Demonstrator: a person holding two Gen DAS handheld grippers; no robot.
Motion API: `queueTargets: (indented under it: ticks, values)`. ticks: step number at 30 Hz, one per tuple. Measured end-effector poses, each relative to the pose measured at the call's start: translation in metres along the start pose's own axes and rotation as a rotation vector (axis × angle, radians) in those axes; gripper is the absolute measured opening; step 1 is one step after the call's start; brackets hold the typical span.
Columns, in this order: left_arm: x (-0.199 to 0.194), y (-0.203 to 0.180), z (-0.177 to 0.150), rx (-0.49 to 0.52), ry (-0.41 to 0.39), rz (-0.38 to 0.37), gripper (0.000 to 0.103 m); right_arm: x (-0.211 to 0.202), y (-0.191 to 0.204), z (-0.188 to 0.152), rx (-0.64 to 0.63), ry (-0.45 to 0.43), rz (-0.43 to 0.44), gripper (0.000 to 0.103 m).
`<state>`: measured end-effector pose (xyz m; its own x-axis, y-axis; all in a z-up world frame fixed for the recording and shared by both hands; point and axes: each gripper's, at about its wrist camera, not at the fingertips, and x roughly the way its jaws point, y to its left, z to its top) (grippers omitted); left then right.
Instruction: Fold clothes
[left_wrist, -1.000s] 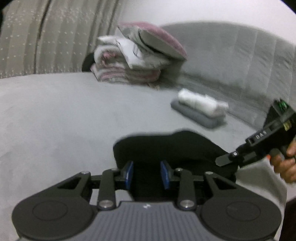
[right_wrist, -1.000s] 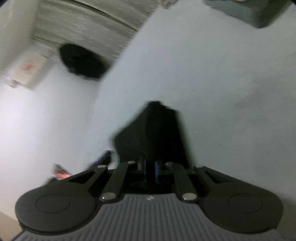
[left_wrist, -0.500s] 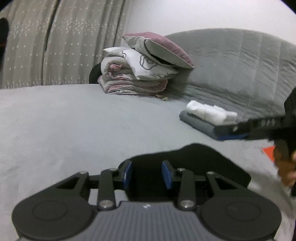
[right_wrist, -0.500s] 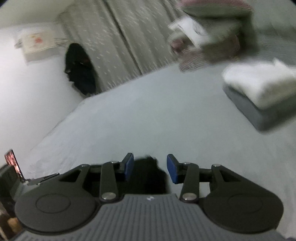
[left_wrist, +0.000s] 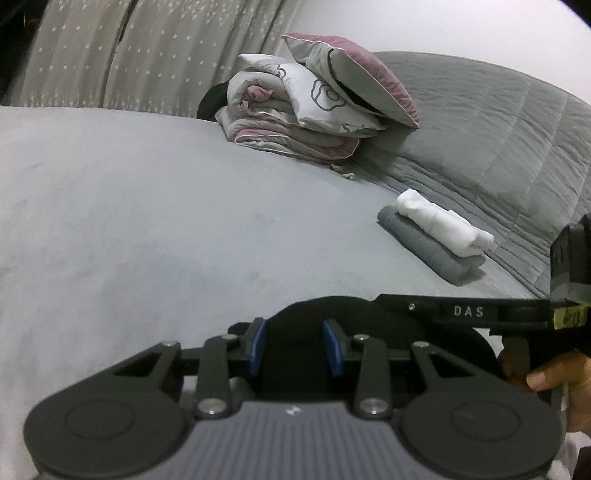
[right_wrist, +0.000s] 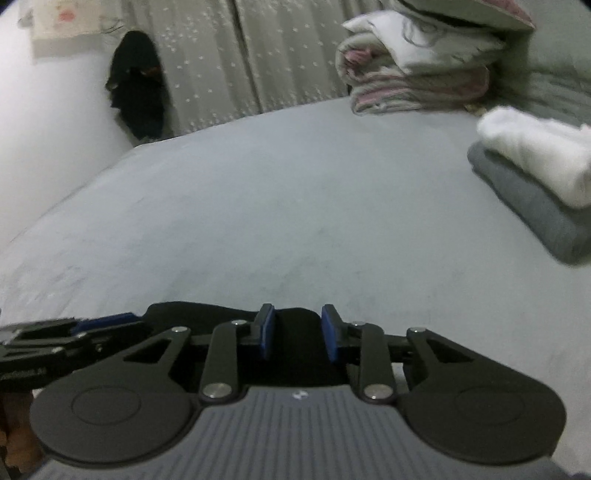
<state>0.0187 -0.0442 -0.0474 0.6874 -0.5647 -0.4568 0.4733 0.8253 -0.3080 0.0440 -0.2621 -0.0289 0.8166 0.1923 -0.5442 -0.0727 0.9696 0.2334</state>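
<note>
Black garment (left_wrist: 354, 321): dark cloth lying flat on the grey bed (left_wrist: 147, 221), at 6 o'clock in both wrist views, right under the fingers of both tools; its fold state is hidden.
Left hand-held gripper (left_wrist: 294, 347): jaws partly apart, blue pads (left_wrist: 257, 345) standing clear with the black cloth showing in the gap; the pads do not press on it, so it reads as open above the garment.
Right hand-held gripper (right_wrist: 297, 334): jaws closing, blue pads (right_wrist: 266, 334) not yet together; the black garment lies between and beneath them, and no pinch is seen.
Right tool in the left view: its black finger marked "DAS" reaches in from 3 o'clock across the top edge of the garment.
Person's hand (left_wrist: 554, 376): at 4 o'clock in the left view, fingers round the right tool's handle.
Folded stack: a white folded piece (left_wrist: 443, 221) on top of a grey folded piece (left_wrist: 428, 251), at 2 o'clock on the bed, well apart from the black garment.
Bedding pile (left_wrist: 303, 107): folded quilt with pillows on top, at 12 o'clock, near the quilted grey headboard (left_wrist: 498, 129).
Curtain (left_wrist: 147, 55): pale, dotted, at 11 o'clock behind the bed.
Dark hanging item (right_wrist: 138, 92): at 10 o'clock in the right view, against the wall; what it is cannot be told.
</note>
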Motion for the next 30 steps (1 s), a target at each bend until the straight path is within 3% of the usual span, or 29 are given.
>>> queueTargets:
  ticks: [6,12,20,25,30]
  values:
    - [-0.016,-0.005,0.001,0.015,-0.038,0.011,0.037,-0.026,0.016,0.001,-0.035,-0.038,-0.002,0.035]
    - [-0.039,-0.022,-0.004,0.086,-0.059,-0.052,0.038,-0.062,0.030,-0.008,-0.143,-0.072,0.069,0.037]
    - [-0.048,-0.048,-0.032,0.256,0.029,-0.062,0.038,-0.079,0.039,-0.042,-0.321,-0.015,0.083,0.037]
    - [-0.057,-0.047,-0.036,0.247,0.044,-0.056,0.039,-0.086,0.021,-0.053,-0.334,-0.003,0.058,0.040]
    - [-0.074,-0.055,-0.048,0.316,0.091,-0.061,0.046,-0.100,0.006,-0.057,-0.320,-0.002,0.040,0.043]
